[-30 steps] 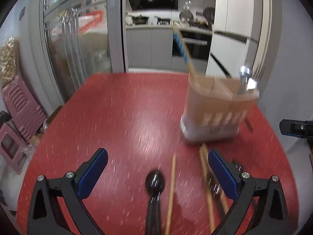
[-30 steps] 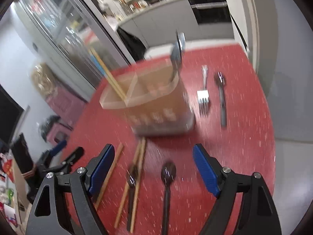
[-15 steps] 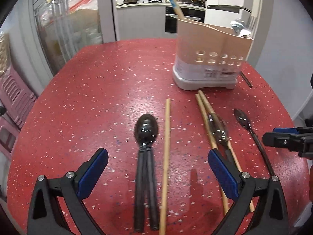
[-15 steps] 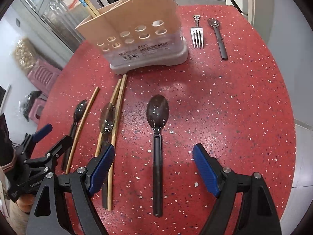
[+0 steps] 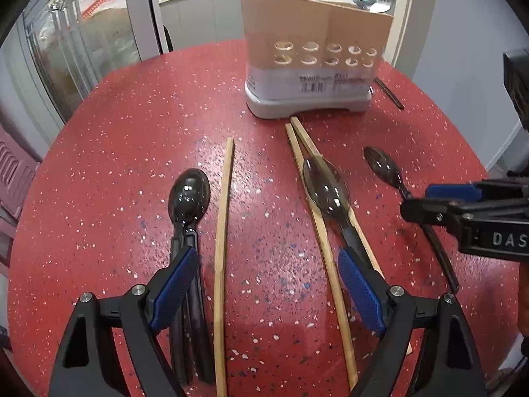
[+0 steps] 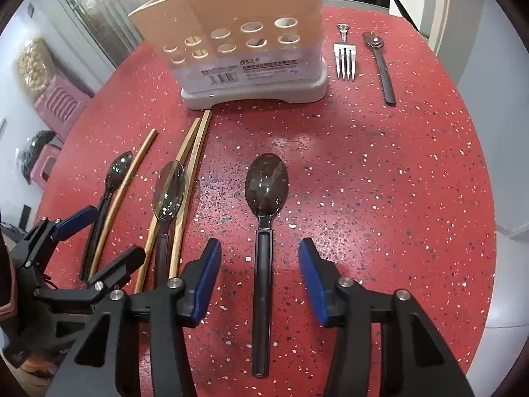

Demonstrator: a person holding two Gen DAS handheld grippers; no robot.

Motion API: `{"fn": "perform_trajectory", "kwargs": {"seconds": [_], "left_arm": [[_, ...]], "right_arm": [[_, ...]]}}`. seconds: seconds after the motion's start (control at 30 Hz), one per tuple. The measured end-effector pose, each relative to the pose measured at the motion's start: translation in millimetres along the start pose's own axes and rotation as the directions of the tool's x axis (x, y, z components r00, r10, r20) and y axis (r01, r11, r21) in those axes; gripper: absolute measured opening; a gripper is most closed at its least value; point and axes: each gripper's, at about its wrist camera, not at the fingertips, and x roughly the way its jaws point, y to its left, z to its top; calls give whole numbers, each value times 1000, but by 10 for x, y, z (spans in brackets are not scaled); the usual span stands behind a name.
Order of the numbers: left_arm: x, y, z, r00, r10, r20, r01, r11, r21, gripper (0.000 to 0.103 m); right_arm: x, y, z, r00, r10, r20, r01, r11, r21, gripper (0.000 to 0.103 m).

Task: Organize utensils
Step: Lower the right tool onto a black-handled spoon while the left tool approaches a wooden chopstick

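Observation:
A tan utensil holder (image 5: 314, 59) on a grey base stands at the far side of the red table; it also shows in the right wrist view (image 6: 244, 43). My left gripper (image 5: 264, 284) is open low over a single wooden chopstick (image 5: 223, 231), with stacked black spoons (image 5: 188, 205) at its left finger. A clear spoon (image 5: 327, 188) lies on a chopstick pair (image 5: 314, 198). My right gripper (image 6: 259, 278) is open around the handle of a black spoon (image 6: 266, 192).
A metal fork (image 6: 345, 56) and a small dark spoon (image 6: 380, 63) lie right of the holder. Chopsticks and spoons stand in the holder. The red table (image 6: 396, 182) edge curves close on the right. Pink stools (image 6: 56, 102) stand on the floor at left.
Both grippers have dropped lower and closer to the table. The right gripper now straddles the black spoon's handle. The left gripper now straddles the single chopstick.

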Motion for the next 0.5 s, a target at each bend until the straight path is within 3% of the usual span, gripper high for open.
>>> {"fn": "perform_trajectory", "kwargs": {"seconds": [0.27, 0.5], "left_arm": [[55, -120, -21, 999, 15, -38, -13, 998, 54, 100], [89, -143, 100, 998, 18, -55, -14, 997, 72, 98]], "right_arm": [[78, 126, 33, 996, -86, 3, 86, 994, -71, 37], [122, 237, 68, 990, -142, 8, 142, 981, -131, 33]]}}
